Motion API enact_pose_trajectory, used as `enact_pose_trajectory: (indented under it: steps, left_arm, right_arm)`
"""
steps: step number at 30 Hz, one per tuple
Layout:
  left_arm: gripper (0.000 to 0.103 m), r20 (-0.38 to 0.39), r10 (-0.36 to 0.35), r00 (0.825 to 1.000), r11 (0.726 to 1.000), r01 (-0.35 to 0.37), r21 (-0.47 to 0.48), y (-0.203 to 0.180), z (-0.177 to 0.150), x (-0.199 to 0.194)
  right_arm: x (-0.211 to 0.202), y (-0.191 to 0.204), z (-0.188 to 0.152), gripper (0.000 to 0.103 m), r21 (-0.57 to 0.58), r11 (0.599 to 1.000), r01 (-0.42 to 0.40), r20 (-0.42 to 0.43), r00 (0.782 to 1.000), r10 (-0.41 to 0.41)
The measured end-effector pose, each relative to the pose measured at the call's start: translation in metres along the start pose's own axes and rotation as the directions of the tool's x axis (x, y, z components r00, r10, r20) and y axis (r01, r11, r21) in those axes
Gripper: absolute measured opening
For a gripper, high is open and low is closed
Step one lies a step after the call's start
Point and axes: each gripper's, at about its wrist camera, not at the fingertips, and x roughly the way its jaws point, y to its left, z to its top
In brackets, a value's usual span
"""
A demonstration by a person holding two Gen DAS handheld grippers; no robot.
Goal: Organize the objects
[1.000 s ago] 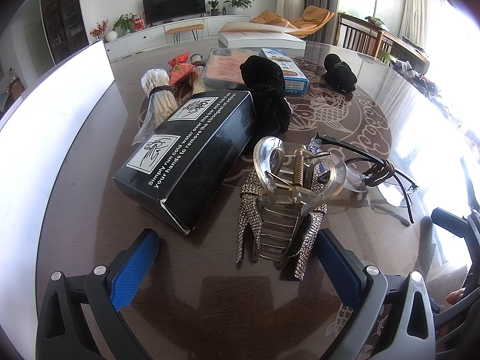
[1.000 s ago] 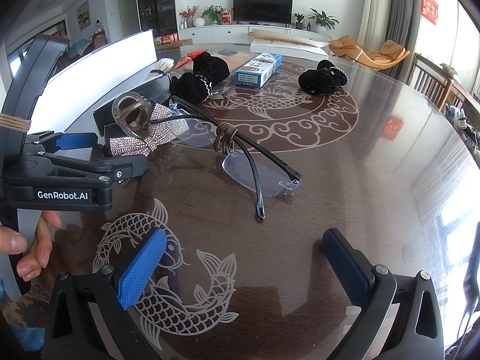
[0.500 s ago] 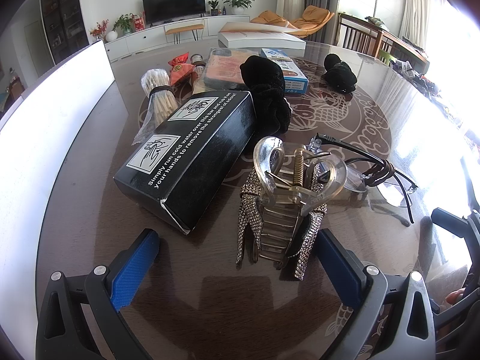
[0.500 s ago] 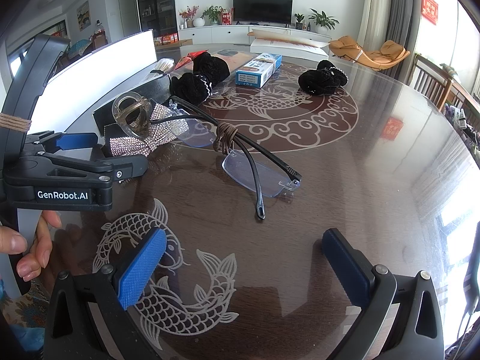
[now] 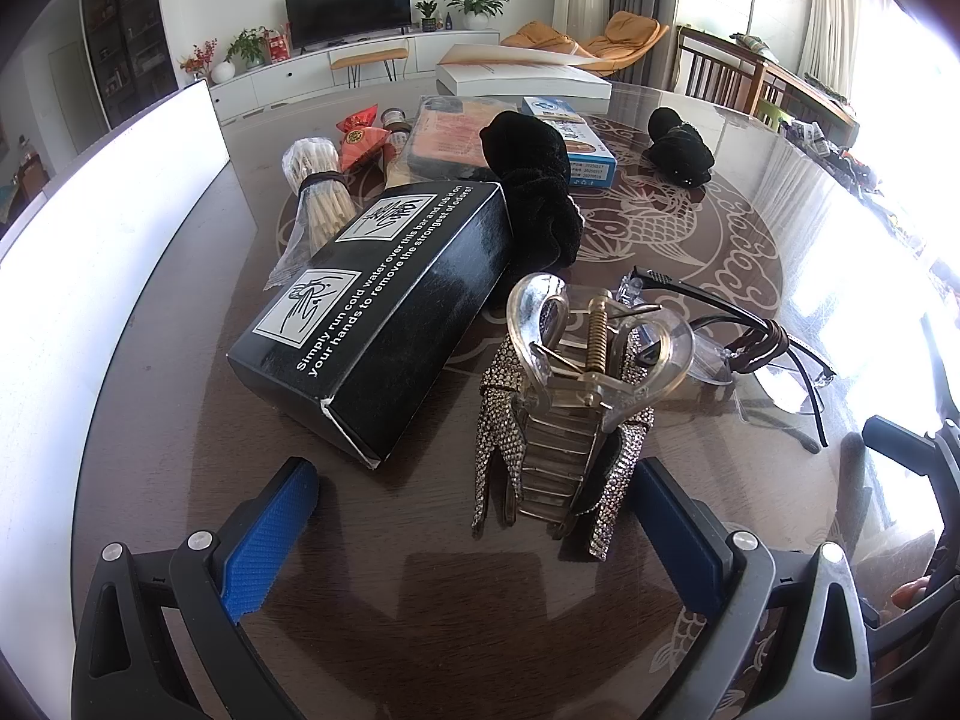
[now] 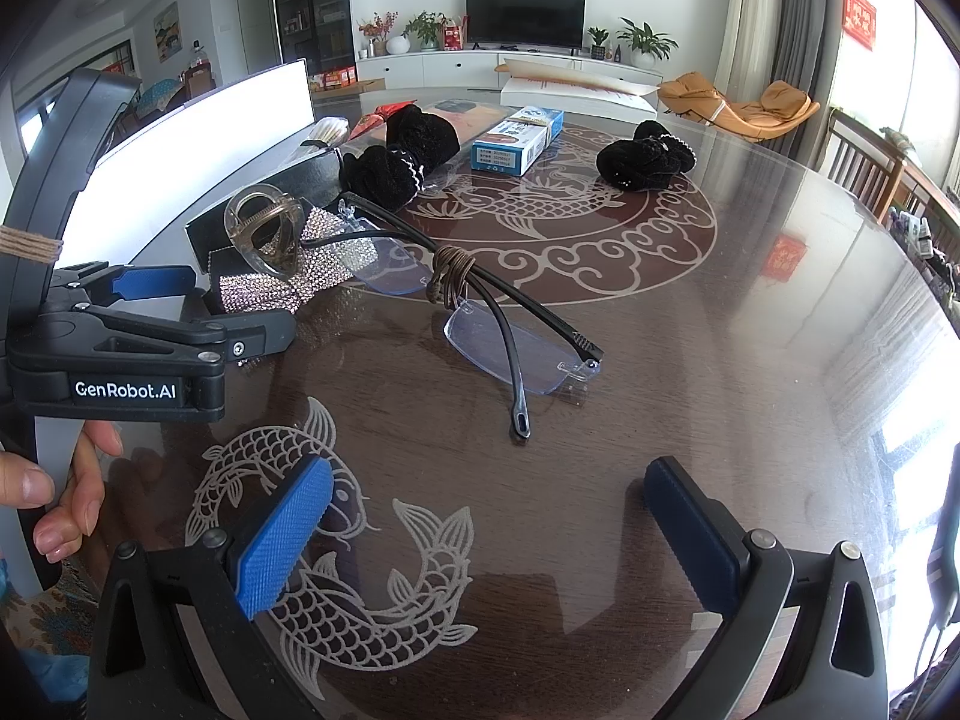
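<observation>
Rhinestone hair claw (image 5: 564,420) stands mid-table, just beside black box (image 5: 384,312), touching nothing of left gripper (image 5: 474,534), whose fingers spread wide, empty. Right gripper (image 6: 480,534) likewise agape, empty, over near table edge (image 6: 840,396); glasses (image 6: 480,306) lie just ahead. Nothing moved over last second: both grippers parked, no pick begun. Judgement: task at start; claw likeliest first grab.

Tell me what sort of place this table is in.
Most likely a home's open living and dining room: a television on a long white cabinet, orange lounge chairs by the curtains, and potted plants behind the patterned dining table.
</observation>
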Motion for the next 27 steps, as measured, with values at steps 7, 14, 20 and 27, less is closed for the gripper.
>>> enact_pose_trajectory:
  steps: [7, 14, 20, 27]
  left_arm:
    - [0.103, 0.000, 0.000, 1.000, 1.000, 0.000, 0.000, 0.000, 0.000, 0.000]
    - [0.103, 0.000, -0.001, 1.000, 1.000, 0.001, 0.000, 0.000, 0.000, 0.000]
    - [0.103, -0.001, -0.001, 1.000, 1.000, 0.001, 0.001, 0.000, 0.000, 0.000]
    - [0.103, -0.018, -0.017, 1.000, 0.999, 0.017, 0.028, 0.010, -0.012, -0.009]
  right_arm:
    - [0.000, 0.000, 0.000, 0.103, 0.000, 1.000, 0.000, 0.000, 1.000, 0.000]
    - [0.000, 0.000, -0.001, 0.103, 0.000, 1.000, 0.000, 0.001, 1.000, 0.000]
    - [0.000, -0.002, 0.002, 0.103, 0.000, 1.000, -0.001, -0.001, 1.000, 0.001]
    - [0.002, -0.013, 0.005, 0.103, 0.036, 0.999, 0.027, -0.001, 1.000, -0.027]
